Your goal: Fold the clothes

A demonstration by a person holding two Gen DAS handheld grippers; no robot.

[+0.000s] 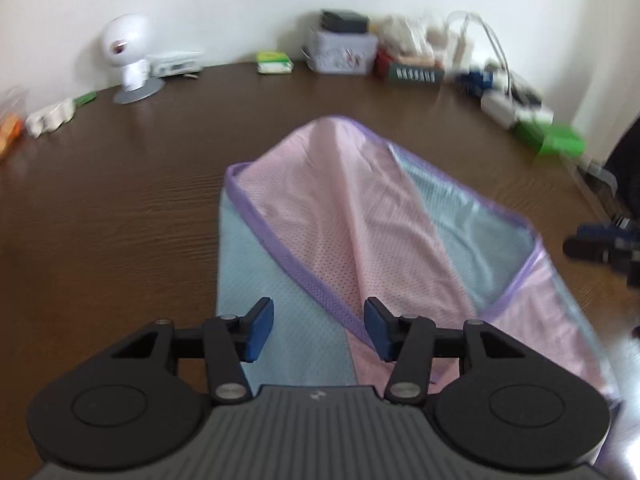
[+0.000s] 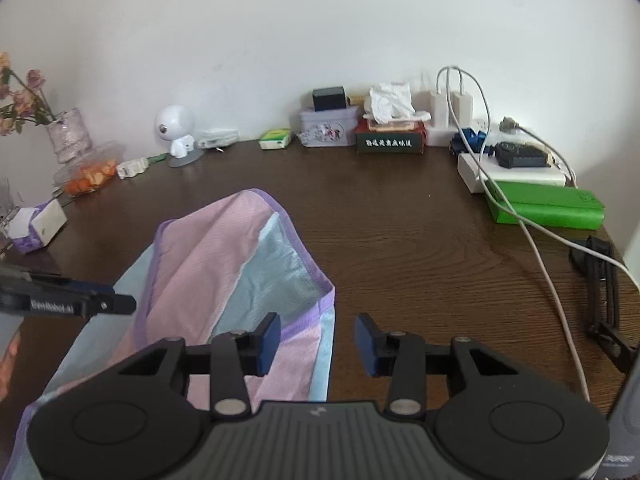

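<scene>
A mesh garment in pink and pale blue with purple trim lies partly folded on the brown wooden table, a pink flap turned over the blue part. My left gripper hovers over its near end, jaws open, with nothing between the blue pads. In the right wrist view the garment sits left of centre. My right gripper stands open over its right edge and the bare table, holding nothing. The left gripper's finger shows at the left edge, and the right gripper shows at the right edge of the left wrist view.
Along the wall stand a white round-headed figure, a tin box, a tissue box, chargers with a white cable, a green box and a vase of flowers. A black stand lies at the right.
</scene>
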